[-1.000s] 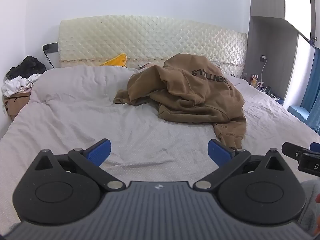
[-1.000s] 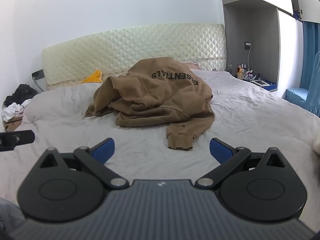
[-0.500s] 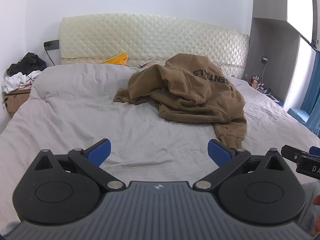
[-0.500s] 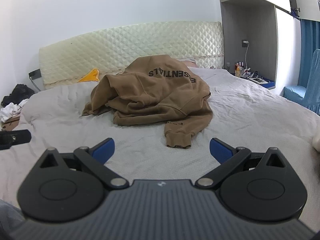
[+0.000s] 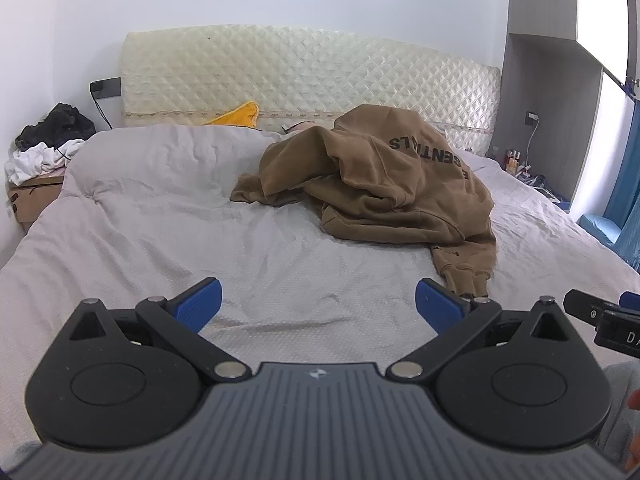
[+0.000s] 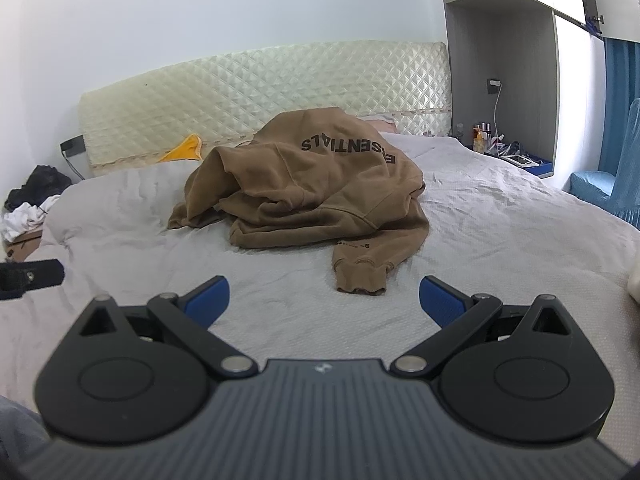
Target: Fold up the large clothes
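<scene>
A brown hoodie (image 5: 384, 184) (image 6: 316, 196) with black lettering lies crumpled in a heap on the grey bedspread (image 5: 168, 216) (image 6: 500, 216), toward the headboard. One sleeve trails toward me and ends in a cuff (image 5: 468, 280) (image 6: 360, 276). My left gripper (image 5: 318, 304) is open over bare bedspread, with the cuff just past its right fingertip. My right gripper (image 6: 324, 298) is open too, and the cuff lies on the bed a little beyond the gap between its blue pads. Neither gripper holds anything.
A quilted cream headboard (image 5: 304, 76) backs the bed, with a yellow cloth (image 5: 240, 114) at its foot. A cardboard box (image 5: 28, 196) topped with black and white clothes stands at the left. A bedside shelf (image 6: 512, 156) with bottles and blue furniture (image 6: 608, 188) lie to the right.
Both grippers have moved forward over the bed, so the hoodie and its cuff appear slightly nearer. Both stay open.
</scene>
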Tool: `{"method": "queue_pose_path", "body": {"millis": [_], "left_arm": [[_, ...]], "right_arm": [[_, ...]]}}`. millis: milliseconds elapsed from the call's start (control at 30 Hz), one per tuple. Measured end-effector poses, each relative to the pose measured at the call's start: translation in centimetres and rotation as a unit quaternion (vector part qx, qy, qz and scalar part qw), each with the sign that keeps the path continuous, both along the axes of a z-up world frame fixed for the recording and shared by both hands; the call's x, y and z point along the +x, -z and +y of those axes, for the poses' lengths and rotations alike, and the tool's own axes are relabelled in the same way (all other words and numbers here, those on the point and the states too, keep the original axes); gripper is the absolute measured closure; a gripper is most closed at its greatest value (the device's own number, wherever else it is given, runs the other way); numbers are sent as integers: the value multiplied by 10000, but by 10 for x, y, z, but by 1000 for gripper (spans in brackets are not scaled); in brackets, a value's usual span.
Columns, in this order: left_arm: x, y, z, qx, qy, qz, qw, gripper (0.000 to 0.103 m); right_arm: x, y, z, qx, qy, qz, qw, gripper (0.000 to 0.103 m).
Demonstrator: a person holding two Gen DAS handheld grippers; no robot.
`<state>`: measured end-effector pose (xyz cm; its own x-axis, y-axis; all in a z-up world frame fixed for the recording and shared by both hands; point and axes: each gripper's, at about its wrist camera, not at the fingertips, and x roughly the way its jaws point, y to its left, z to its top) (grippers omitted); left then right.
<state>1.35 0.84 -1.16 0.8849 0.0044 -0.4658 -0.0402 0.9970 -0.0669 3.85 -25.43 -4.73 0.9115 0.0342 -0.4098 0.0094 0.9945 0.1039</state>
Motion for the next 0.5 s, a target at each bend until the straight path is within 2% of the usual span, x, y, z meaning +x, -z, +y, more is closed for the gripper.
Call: {"method": "queue_pose_path", "body": {"millis": [500], "left_arm": [[0, -2, 3, -15, -13, 7, 10000, 0]], "right_arm": [[0, 4, 2, 31, -15, 38, 10000, 0]]}}
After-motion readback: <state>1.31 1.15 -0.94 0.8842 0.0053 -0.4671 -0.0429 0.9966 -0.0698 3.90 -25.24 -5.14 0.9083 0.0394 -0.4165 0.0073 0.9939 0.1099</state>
